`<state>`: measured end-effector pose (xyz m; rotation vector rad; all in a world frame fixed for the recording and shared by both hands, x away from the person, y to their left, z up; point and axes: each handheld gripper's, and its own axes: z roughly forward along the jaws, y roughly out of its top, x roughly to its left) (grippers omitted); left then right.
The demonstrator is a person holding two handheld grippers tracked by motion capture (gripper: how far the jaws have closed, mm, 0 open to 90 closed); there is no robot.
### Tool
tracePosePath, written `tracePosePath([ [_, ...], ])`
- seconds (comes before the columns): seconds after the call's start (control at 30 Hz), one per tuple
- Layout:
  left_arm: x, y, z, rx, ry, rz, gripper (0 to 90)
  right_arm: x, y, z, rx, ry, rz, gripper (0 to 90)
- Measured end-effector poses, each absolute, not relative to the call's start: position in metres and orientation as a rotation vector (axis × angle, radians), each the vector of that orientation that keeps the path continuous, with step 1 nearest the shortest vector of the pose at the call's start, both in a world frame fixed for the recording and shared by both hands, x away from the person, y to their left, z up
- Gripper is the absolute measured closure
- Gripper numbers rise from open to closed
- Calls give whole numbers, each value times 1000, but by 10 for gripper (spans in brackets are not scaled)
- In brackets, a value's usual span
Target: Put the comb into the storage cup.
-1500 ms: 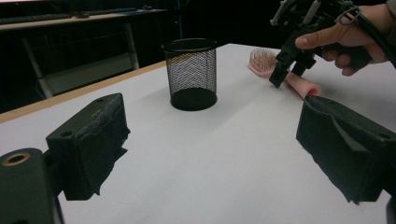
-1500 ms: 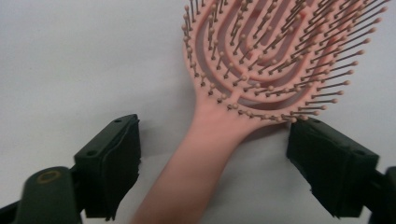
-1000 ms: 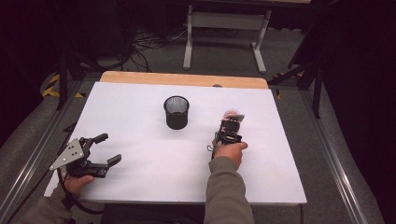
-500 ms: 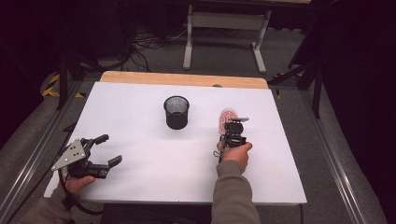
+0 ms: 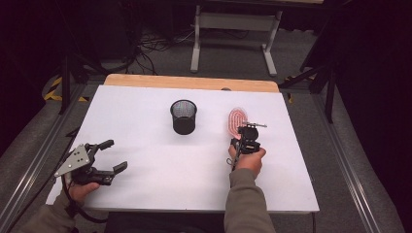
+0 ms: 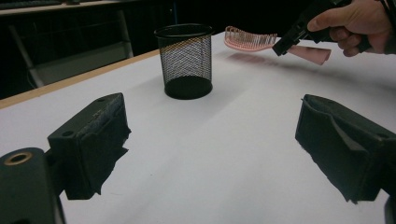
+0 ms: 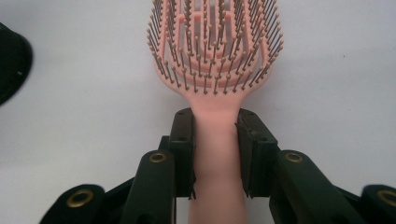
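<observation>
A pink hairbrush (image 5: pixel 236 120) (image 7: pixel 215 56) is held a little above the white table (image 5: pixel 145 160), bristles up, right of centre. My right gripper (image 5: pixel 247 132) (image 7: pixel 215 144) is shut on the brush's handle, its black pads pressing both sides. From the left gripper view the hairbrush (image 6: pixel 247 39) hangs beyond the cup, with the person's hand at the top right. My left gripper (image 5: pixel 112 156) (image 6: pixel 210 154) rests at the table's front left corner, open, with nothing between its jaws. A black mesh cup (image 5: pixel 184 116) (image 6: pixel 185 60) stands upright near the table's middle.
A wooden strip (image 5: pixel 189 82) runs along the table's far edge. Beyond it stand a metal frame (image 5: pixel 233 34) and cables on the floor. A dark edge of the cup (image 7: pixel 11 65) sits at the left of the right gripper view.
The right hand has shifted slightly right and toward the person with the hairbrush, and the brush head now shows more fully above the table. The left gripper has stayed put.
</observation>
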<state>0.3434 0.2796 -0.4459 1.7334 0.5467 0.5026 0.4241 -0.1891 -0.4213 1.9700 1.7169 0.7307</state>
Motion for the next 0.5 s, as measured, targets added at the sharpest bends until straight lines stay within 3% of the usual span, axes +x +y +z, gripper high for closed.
tracePosePath([
  [0.5, 346, 273, -450, 1767, 543, 499, 104, 408, -203, -409, 1820, 1703, 1066, 701],
])
